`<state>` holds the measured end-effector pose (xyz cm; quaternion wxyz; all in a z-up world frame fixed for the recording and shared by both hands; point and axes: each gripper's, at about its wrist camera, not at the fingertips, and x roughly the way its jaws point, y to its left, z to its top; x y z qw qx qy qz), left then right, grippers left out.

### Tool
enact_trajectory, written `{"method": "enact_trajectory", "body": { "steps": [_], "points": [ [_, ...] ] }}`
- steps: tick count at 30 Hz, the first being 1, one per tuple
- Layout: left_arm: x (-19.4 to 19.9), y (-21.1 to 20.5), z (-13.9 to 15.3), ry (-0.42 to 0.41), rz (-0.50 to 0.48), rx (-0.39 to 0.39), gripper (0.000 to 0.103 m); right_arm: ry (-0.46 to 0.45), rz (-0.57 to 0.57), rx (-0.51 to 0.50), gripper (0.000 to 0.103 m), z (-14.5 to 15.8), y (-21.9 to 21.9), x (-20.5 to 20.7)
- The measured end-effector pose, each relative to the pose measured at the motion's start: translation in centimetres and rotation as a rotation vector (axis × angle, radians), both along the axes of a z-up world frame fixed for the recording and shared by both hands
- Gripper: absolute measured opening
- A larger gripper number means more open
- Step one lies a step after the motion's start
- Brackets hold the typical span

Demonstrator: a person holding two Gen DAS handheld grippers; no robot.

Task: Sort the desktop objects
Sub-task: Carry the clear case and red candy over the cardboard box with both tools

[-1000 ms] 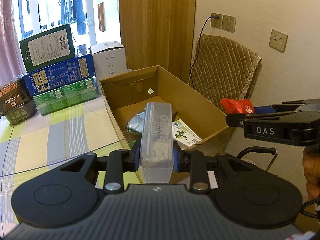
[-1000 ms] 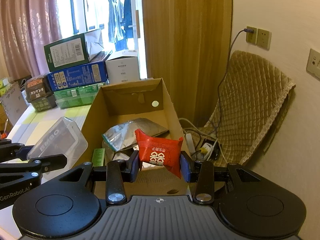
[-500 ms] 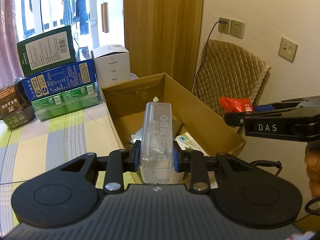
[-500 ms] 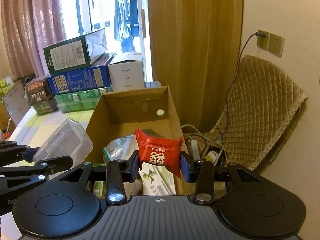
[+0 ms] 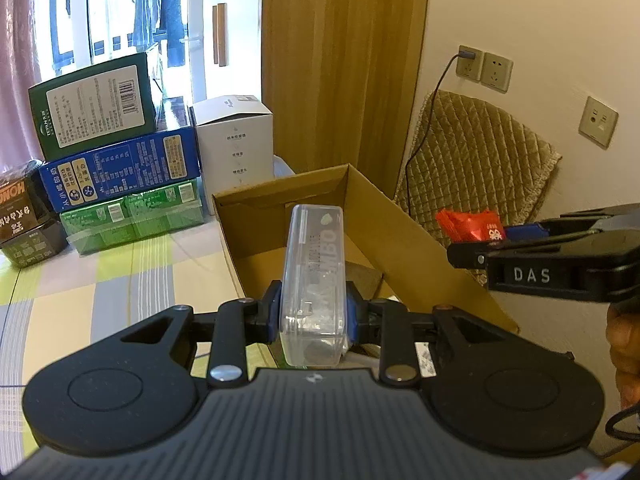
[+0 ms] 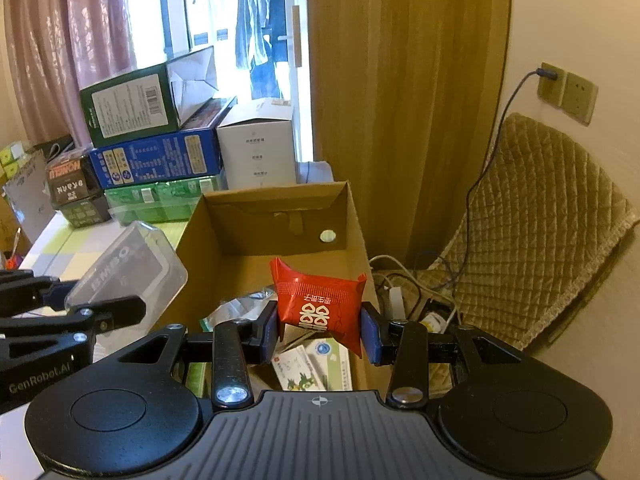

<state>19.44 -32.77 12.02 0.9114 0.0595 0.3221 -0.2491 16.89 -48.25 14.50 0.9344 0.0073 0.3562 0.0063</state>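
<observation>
Two grippers hang over the open cardboard box (image 6: 276,208) at the worktop's (image 5: 120,280) edge. The left gripper (image 5: 313,312) has its jaws clenched on a clear plastic case (image 5: 314,276), held upright above the box. The right gripper (image 6: 320,330) grasps a red packet (image 6: 318,304) over leaflets (image 6: 316,368) and a foil bag (image 6: 240,308) inside. Stacked cartons (image 5: 116,160) stand behind the box; a quilted cushion (image 6: 540,216) leans on the wall beside it.

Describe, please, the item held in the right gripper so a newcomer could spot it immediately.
Find the open cardboard box beside the stacked cartons. Above it, the right gripper clamps a red packet, the only bright red thing, unlike the clear plastic case to its left.
</observation>
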Motion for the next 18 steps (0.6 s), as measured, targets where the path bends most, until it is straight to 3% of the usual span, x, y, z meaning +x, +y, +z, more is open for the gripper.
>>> {"method": "enact_trajectory", "body": {
  "steps": [18],
  "points": [
    [4.6,-1.4,-0.7,0.019,-0.004,-0.003,0.026,0.033,0.011,-0.03,0.039,-1.7,-0.3,4.1]
  ]
}}
